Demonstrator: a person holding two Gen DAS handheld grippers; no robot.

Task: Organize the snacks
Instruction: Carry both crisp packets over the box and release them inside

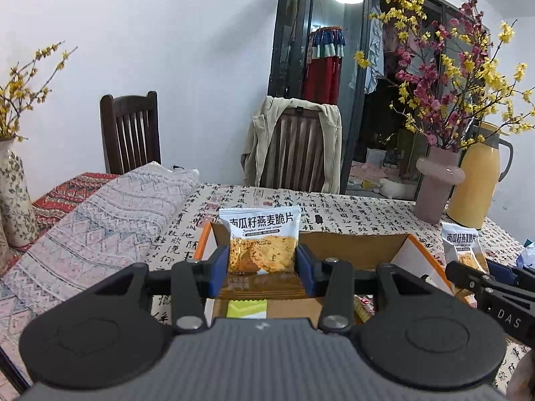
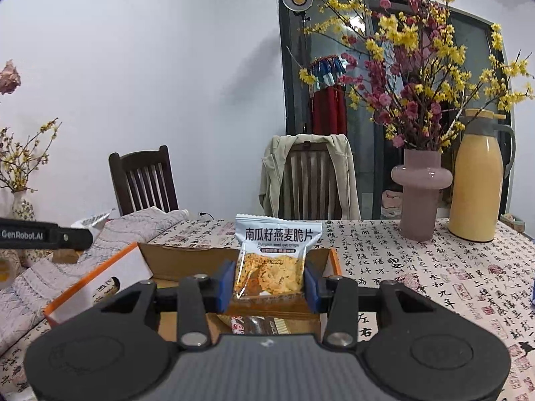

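Note:
My left gripper [image 1: 262, 260] is shut on a white and orange oat crisp packet [image 1: 259, 234] and holds it upright over the open orange-edged cardboard box [image 1: 351, 244]. My right gripper [image 2: 267, 284] is shut on a second oat crisp packet [image 2: 276, 254], upright over the same box [image 2: 100, 274]. The right gripper and its packet also show at the right edge of the left wrist view [image 1: 463, 244]. The left gripper's arm shows at the left of the right wrist view [image 2: 43, 234]. Inside the box lie a green-white packet [image 1: 247, 309] and a brown wrapped snack [image 2: 257, 325].
The table wears a calligraphy cloth [image 2: 434, 267] with a folded patterned cloth [image 1: 100, 227] on the left. A pink vase of flowers [image 2: 421, 193] and a yellow thermos [image 2: 478, 180] stand at the back right. A floral vase [image 1: 13, 200] stands left. Two chairs [image 1: 130, 133] stand behind.

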